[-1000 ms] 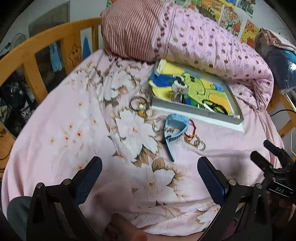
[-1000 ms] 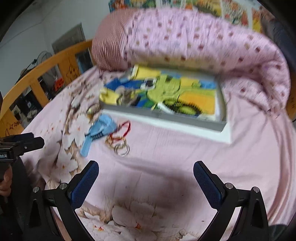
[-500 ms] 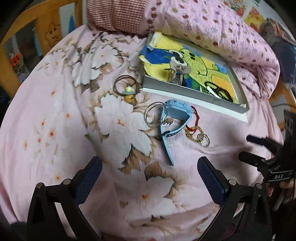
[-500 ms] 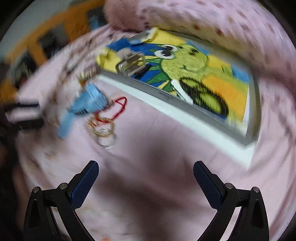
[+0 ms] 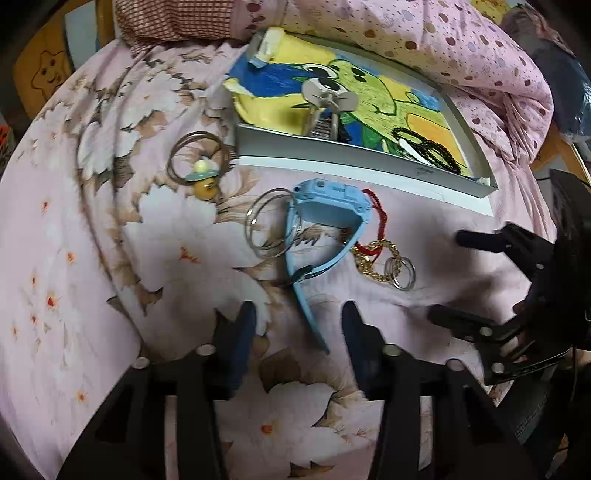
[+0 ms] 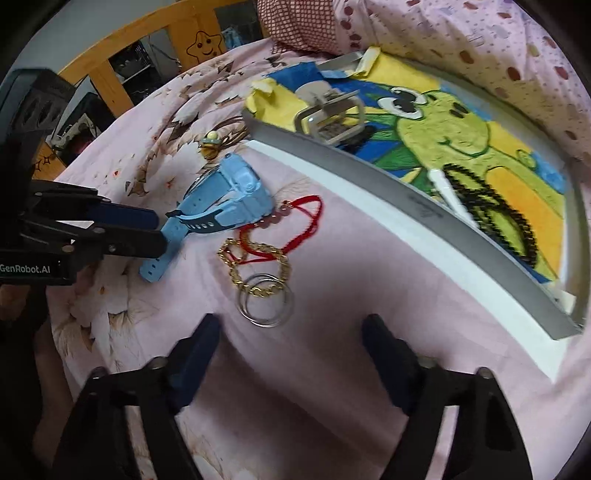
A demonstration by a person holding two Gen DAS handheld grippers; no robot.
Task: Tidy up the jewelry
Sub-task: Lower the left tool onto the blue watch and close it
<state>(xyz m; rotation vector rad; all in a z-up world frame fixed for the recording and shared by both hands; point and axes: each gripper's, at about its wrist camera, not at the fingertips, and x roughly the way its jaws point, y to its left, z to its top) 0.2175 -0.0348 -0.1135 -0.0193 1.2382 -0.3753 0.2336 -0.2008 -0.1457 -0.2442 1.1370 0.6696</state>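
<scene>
A light blue watch (image 5: 328,206) lies on the flowered pink sheet, its strap trailing towards me. My left gripper (image 5: 299,321) points down over that strap. Its jaws are closing with the strap end between them, and the pads stand clear of it. Silver bangles (image 5: 267,229) touch the watch's left side. To its right lie a red cord bracelet (image 6: 295,229), a gold chain (image 6: 258,266) and silver rings (image 6: 266,302). My right gripper (image 6: 291,325) hovers just short of the rings, jaws closing on nothing. From the right wrist view, the left gripper (image 6: 160,234) is at the strap.
A grey-rimmed tray (image 5: 362,155) lined with a cartoon picture holds a metal watch (image 5: 327,99) and a black bead bracelet (image 5: 428,147). Thin hoops with a bead charm (image 5: 199,162) lie left of it. A pillow (image 5: 177,18), a dotted quilt (image 5: 443,44) and a wooden bed rail (image 6: 122,48) stand behind.
Both grippers came down and forward towards the jewellery. Both pairs of jaws narrowed, the left more. The left gripper now straddles the watch strap, and the right one sits near the rings.
</scene>
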